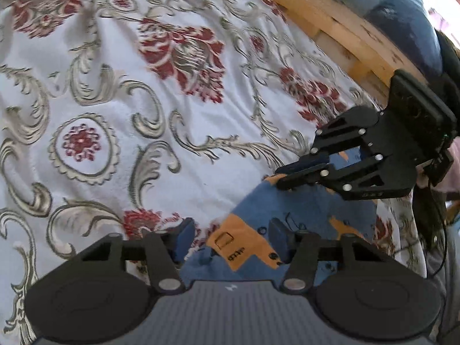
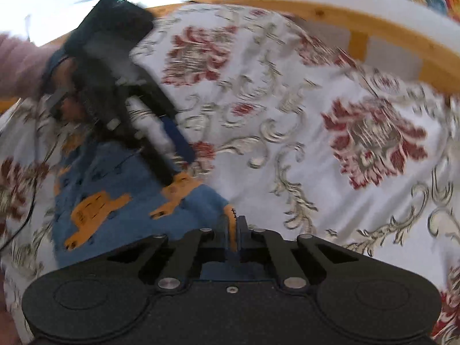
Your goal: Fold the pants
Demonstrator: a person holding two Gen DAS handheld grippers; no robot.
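While the right gripper point(image 2: 233, 231) is pinched tight on an orange-trimmed edge of the pants point(image 2: 115, 201), the left gripper point(image 1: 231, 237) stands with its jaws spread wide over the same garment, gripping nothing. The pants, blue with orange patches, lie bunched on the flowered bedspread point(image 1: 143, 100) at the near edge of the bed, well apart from the wooden bed frame point(image 2: 330, 8) along the far side. In the left wrist view the cloth sits directly under and just ahead of the open fingers, with an orange patch between them, and it runs away to the right, toward the right gripper point(image 1: 290, 179), which bites the fabric's far corner. So the bundle's long axis appears to lie roughly from one tool to the other. The left one is the free one and seems nearest to the unheld end, so the next grasp probably falls to it. The right wrist view is blurred, and finer detail of the folds cannot be told.
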